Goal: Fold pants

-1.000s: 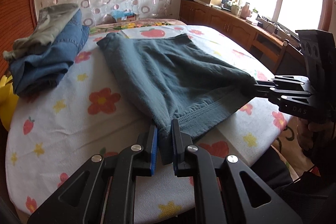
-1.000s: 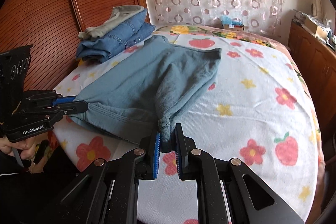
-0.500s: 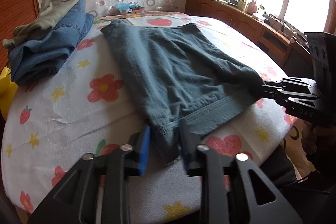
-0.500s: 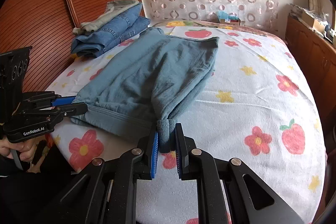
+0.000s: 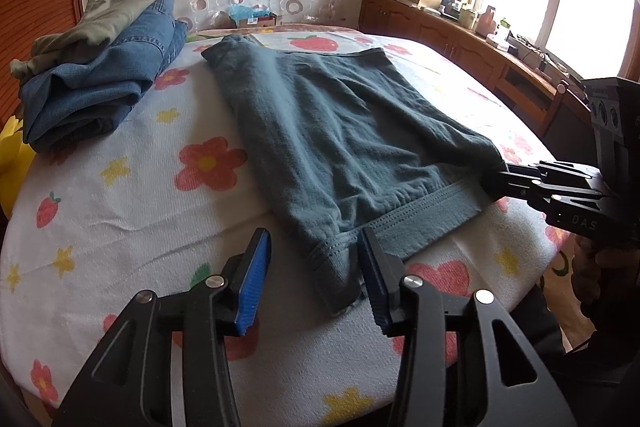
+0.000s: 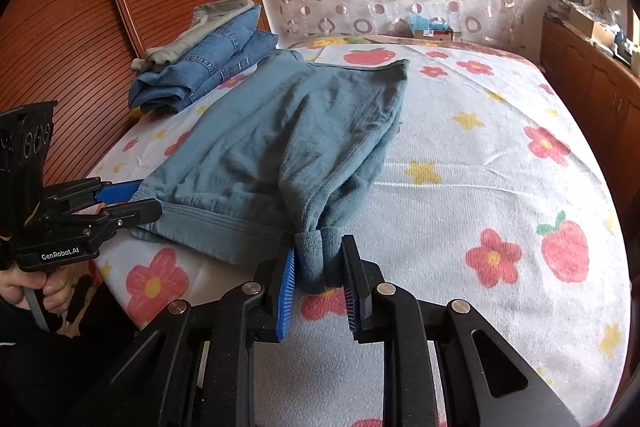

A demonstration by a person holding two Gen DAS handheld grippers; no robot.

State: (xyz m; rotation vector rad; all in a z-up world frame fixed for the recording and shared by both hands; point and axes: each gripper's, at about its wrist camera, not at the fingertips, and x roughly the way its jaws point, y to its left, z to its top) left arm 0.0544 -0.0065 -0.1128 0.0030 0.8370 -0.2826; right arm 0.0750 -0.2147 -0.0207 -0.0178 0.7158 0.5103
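1. The left gripper (image 5: pixel 316 259) points down at the near edge of the bed, and its jaws have just been opening; they now stand apart with a corner of the pants' waistband lying loose between them, touching the right pad only.
2. The right gripper (image 6: pixel 318 269) also tilts downward, and its jaws have just been opening too; a bunched corner of the pants sits between them, against the left blue pad and clear of the right one.
3. A hand (image 6: pixel 38 289) grips the left tool's handle at the bed's edge.
4. The pants (image 5: pixel 344 131), grey-blue and folded, lie flat on the flowered sheet (image 5: pixel 132 195), waistband toward the grippers and the far end stretching up the bed.
5. A pile of folded jeans (image 5: pixel 100 83) with an olive garment (image 5: pixel 108 11) on top sits well apart, near the wooden headboard (image 6: pixel 76 39).
6. A wooden cabinet (image 5: pixel 460 39) under the bright window carries small clutter.
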